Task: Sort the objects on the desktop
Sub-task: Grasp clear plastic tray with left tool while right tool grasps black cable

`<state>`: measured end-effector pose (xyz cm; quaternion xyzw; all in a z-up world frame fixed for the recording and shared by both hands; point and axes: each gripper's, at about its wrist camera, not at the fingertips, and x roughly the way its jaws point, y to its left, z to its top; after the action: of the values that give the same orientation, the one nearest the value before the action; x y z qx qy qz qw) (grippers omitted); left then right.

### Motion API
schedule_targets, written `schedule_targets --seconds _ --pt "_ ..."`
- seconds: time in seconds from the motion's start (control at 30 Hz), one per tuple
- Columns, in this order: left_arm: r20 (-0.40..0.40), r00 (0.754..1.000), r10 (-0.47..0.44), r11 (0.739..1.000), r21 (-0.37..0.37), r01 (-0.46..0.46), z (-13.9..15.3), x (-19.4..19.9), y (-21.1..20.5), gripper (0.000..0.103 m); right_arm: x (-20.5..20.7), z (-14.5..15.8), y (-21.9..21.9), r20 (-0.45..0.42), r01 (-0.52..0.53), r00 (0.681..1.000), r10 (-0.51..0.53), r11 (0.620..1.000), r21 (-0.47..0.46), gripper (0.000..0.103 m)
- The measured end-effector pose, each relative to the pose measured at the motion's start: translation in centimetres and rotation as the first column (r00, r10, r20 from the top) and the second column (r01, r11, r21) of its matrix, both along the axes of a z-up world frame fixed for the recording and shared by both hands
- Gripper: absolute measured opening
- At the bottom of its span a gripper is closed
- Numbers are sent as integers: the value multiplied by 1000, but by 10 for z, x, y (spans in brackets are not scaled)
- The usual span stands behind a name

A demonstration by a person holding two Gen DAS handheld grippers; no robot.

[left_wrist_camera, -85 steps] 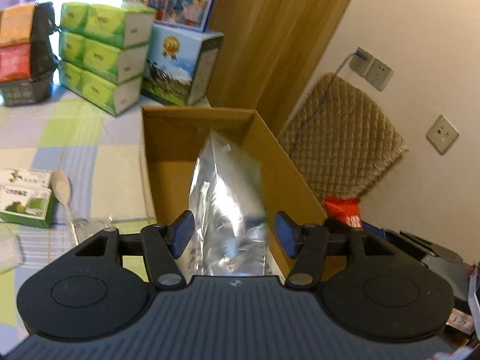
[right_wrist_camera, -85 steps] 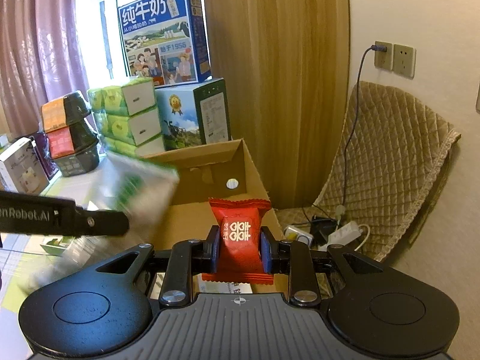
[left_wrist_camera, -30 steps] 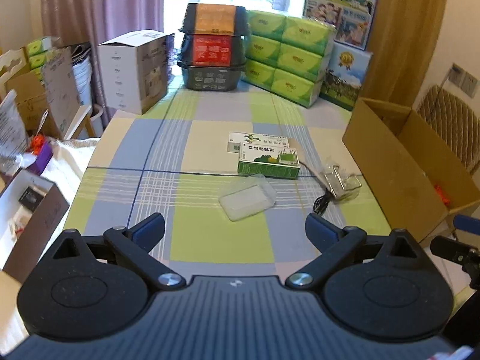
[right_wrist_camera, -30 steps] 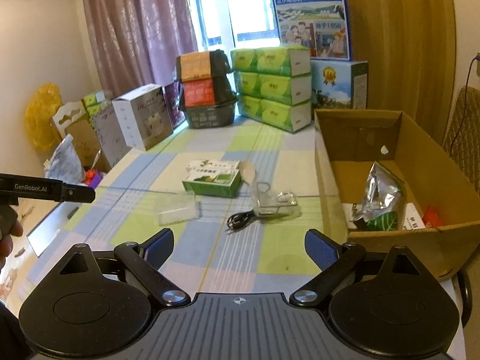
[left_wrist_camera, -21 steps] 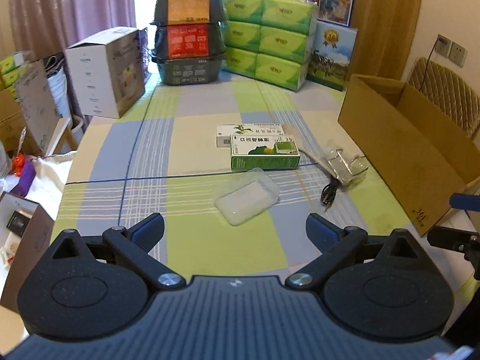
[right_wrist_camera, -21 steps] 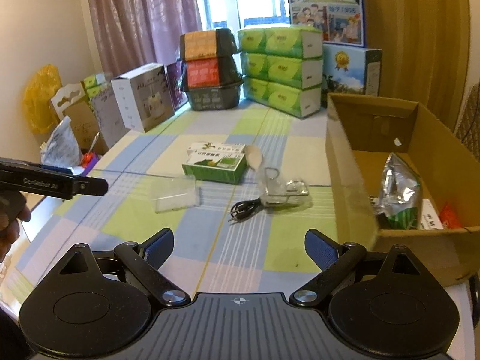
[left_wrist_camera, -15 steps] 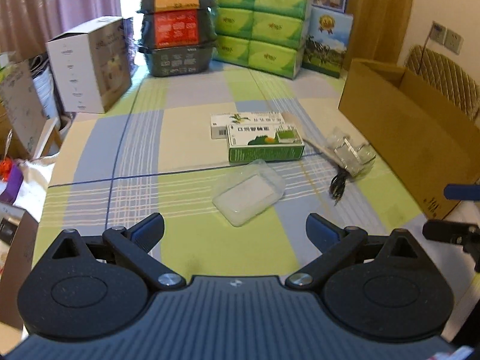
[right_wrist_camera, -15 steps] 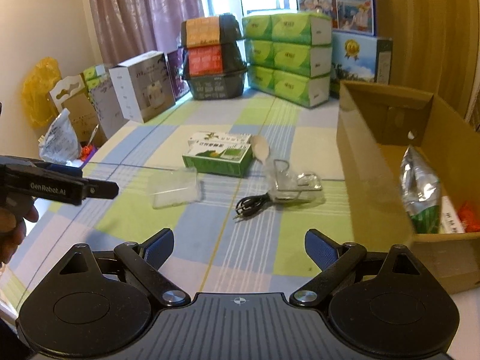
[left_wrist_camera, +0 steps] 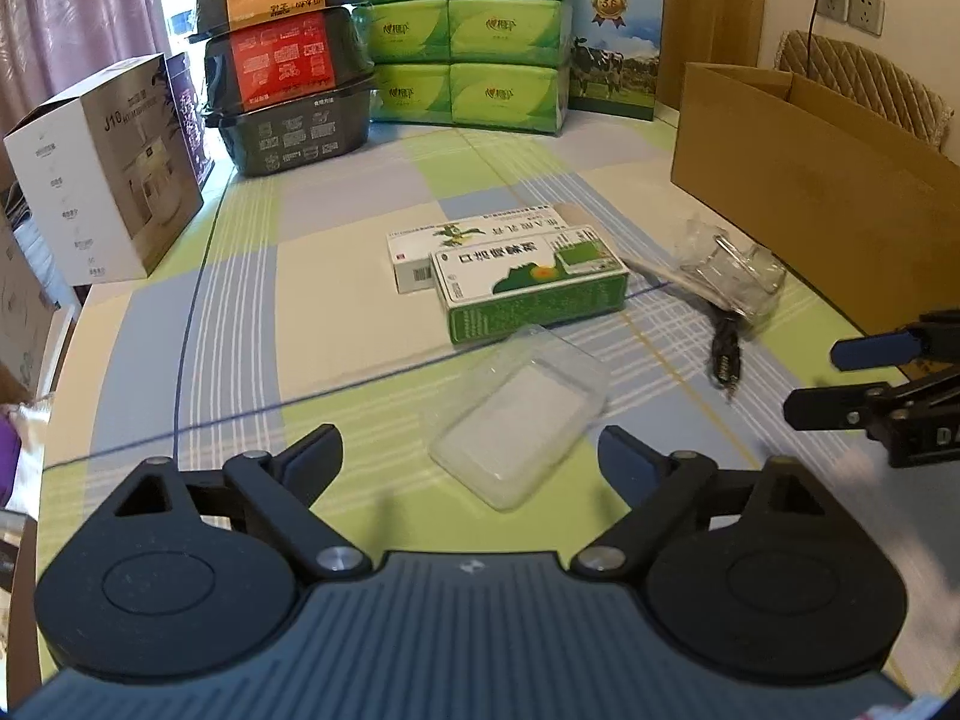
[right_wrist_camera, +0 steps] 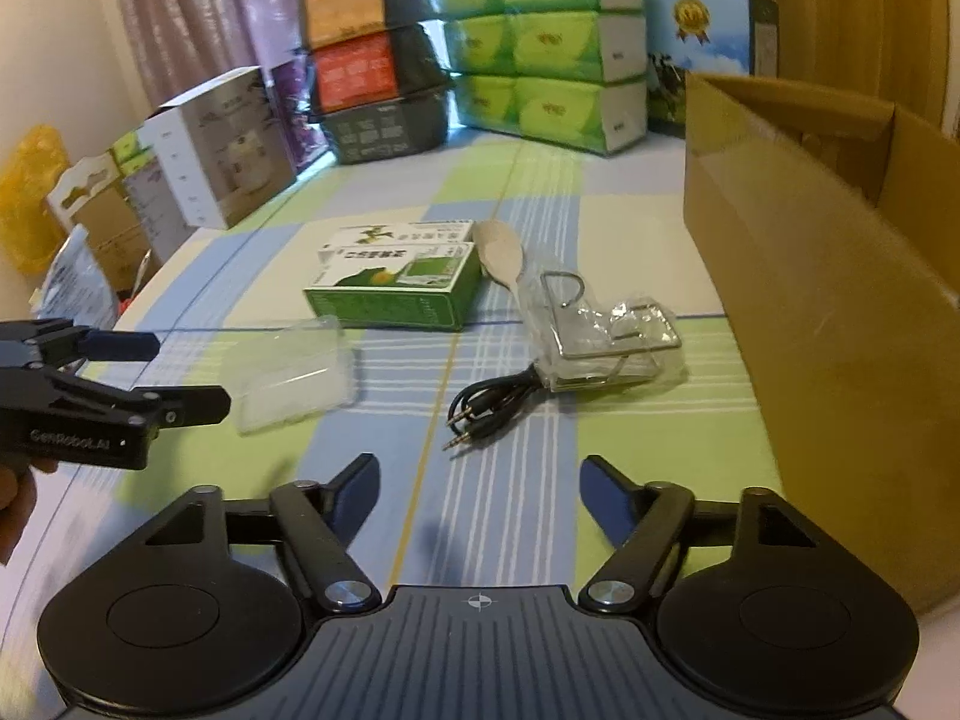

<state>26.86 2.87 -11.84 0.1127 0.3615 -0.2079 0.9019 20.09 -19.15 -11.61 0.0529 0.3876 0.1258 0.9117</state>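
A clear plastic case [left_wrist_camera: 519, 417] lies on the checked tablecloth just ahead of my left gripper [left_wrist_camera: 471, 459], which is open and empty. Beyond it sit a green medicine box [left_wrist_camera: 531, 285] and a white box [left_wrist_camera: 420, 246] behind it. My right gripper [right_wrist_camera: 480, 483] is open and empty, low over the cloth near a black audio cable [right_wrist_camera: 489, 399]. A bagged wire rack [right_wrist_camera: 606, 330] and a wooden spoon [right_wrist_camera: 501, 255] lie past the cable. The clear case [right_wrist_camera: 291, 363] and green box [right_wrist_camera: 399, 285] also show in the right wrist view. An open cardboard box [right_wrist_camera: 828, 276] stands at the right.
Stacked green tissue packs [left_wrist_camera: 468, 36], dark food containers [left_wrist_camera: 282, 54], a milk carton box [left_wrist_camera: 618, 48] and a white appliance box [left_wrist_camera: 102, 168] line the table's far and left sides. The cardboard box wall [left_wrist_camera: 798, 204] bounds the right. More boxes and bags [right_wrist_camera: 78, 222] stand off the left edge.
Earlier each gripper dropped its item, a silver bag and a red candy, into the cardboard box. Both have since swung back, opened wide, and moved lower and closer to the objects on the cloth.
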Motion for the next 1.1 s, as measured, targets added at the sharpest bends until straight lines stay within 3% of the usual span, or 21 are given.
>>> schedule_targets --seconds 0.27,0.4,0.6,0.67,0.77,0.83,1.1 --pt "6 1000 -10 1000 -1 10 -11 17 -4 84 31 -22 9 -6 58 998 -58 997 42 59" --pt "5 1000 -29 1000 0 29 -17 23 -8 83 42 -24 15 24 78 997 -78 997 10 57" --pt "6 998 -70 998 8 70 -25 30 -18 77 48 -27 19 47 87 995 -84 995 -59 43" --pt "2 996 -86 996 20 86 -28 30 -24 74 48 -28 18 48 83 996 -80 994 -74 34" --pt "-20 995 -100 994 46 101 -33 29 -30 63 45 -27 16 47 75 996 -71 992 -98 24" --pt "-32 995 -96 993 60 97 -34 27 -33 54 41 -26 13 40 65 997 -61 992 -106 23" --pt "-128 991 -36 998 44 42 -28 -6 -50 52 -9 -18 3 -7 -20 1000 19 991 -134 23"
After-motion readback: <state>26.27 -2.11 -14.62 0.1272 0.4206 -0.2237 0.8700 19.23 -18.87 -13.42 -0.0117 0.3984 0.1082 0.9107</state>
